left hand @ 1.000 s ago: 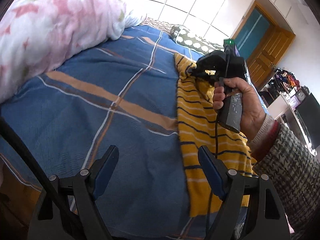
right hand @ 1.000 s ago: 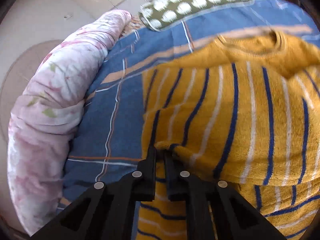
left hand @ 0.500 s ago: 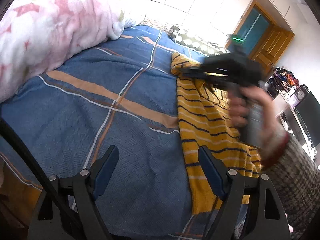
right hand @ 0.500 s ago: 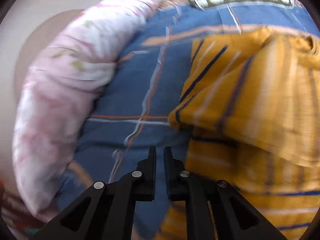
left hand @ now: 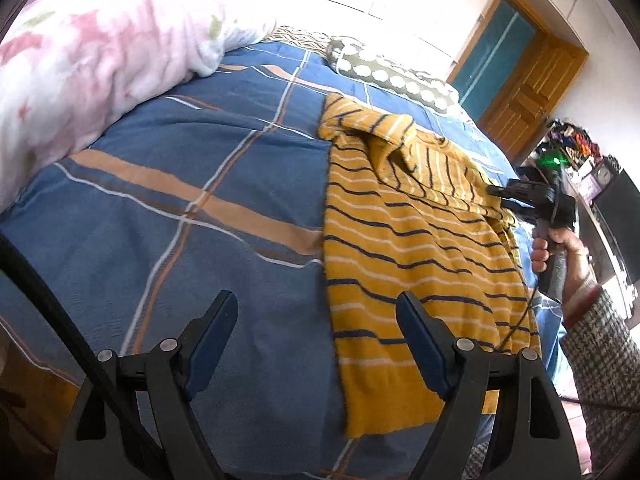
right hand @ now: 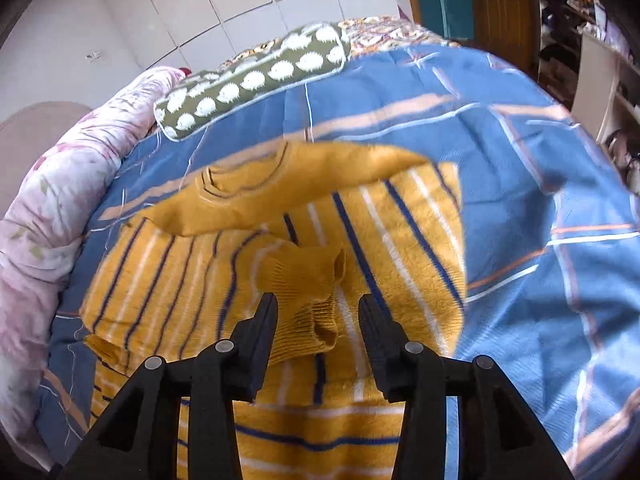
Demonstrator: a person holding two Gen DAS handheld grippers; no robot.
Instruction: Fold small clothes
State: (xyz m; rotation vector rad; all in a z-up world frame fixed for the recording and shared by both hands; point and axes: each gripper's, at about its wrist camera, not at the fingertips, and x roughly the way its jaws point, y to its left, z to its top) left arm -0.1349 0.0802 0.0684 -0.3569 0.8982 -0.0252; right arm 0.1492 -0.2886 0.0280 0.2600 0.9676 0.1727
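A yellow sweater (left hand: 408, 248) with navy and white stripes lies flat on the blue plaid bedspread (left hand: 180, 184). One sleeve is folded across its chest, its ribbed cuff (right hand: 308, 300) lying loose between my right fingers. My right gripper (right hand: 318, 312) is open just above that cuff; it also shows in the left wrist view (left hand: 496, 192) at the sweater's right edge. My left gripper (left hand: 316, 320) is open and empty, low over the bedspread at the sweater's lower left edge.
A pink floral duvet (left hand: 92, 52) is piled along the bed's left side. A green pillow with white hedgehogs (right hand: 256, 80) lies at the head of the bed. A wooden door (left hand: 528, 92) and cluttered shelves (left hand: 576, 152) stand to the right.
My right gripper carried the sleeve across the sweater, then opened and let the cuff drop onto the chest. The left gripper stayed open in place.
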